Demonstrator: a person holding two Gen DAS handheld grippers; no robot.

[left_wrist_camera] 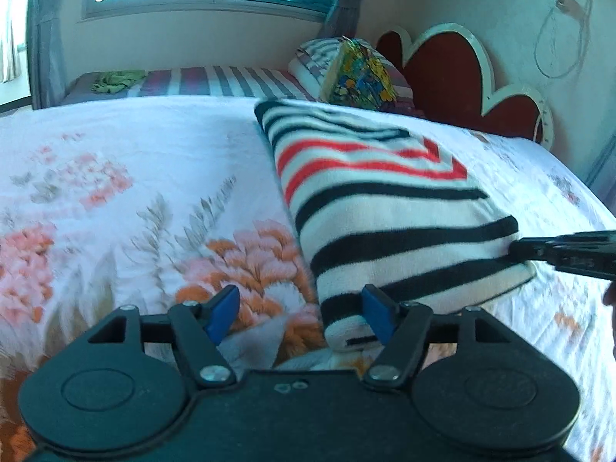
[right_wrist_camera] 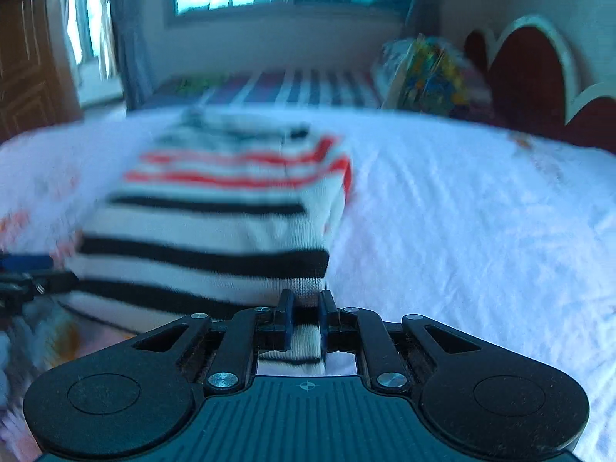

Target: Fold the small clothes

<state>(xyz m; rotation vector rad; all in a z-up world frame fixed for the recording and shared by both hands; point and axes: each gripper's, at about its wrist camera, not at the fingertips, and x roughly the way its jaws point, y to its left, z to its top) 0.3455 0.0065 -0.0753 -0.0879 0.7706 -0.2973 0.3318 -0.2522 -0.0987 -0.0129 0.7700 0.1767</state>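
Note:
A folded knit garment (left_wrist_camera: 385,208), white with black and red stripes, lies lengthwise on the floral bedsheet (left_wrist_camera: 134,192). My left gripper (left_wrist_camera: 300,294) stands open at its near left corner. That corner sits just inside the right blue pad (left_wrist_camera: 379,312), and the pads do not press on it. My right gripper (right_wrist_camera: 306,300) is shut on the near right corner of the garment (right_wrist_camera: 215,231), with white knit pinched between its pads. In the left wrist view the right gripper (left_wrist_camera: 518,248) comes in from the right edge at that corner. The left gripper (right_wrist_camera: 27,269) shows blurred at the left edge of the right wrist view.
Behind this bed stands a second bed with a striped sheet (left_wrist_camera: 231,81), carrying a green cloth (left_wrist_camera: 115,81), a striped pillow and a colourful bag (left_wrist_camera: 362,73). A red heart-shaped headboard (left_wrist_camera: 454,73) stands at the right, and a wooden cabinet (right_wrist_camera: 23,57) at the left.

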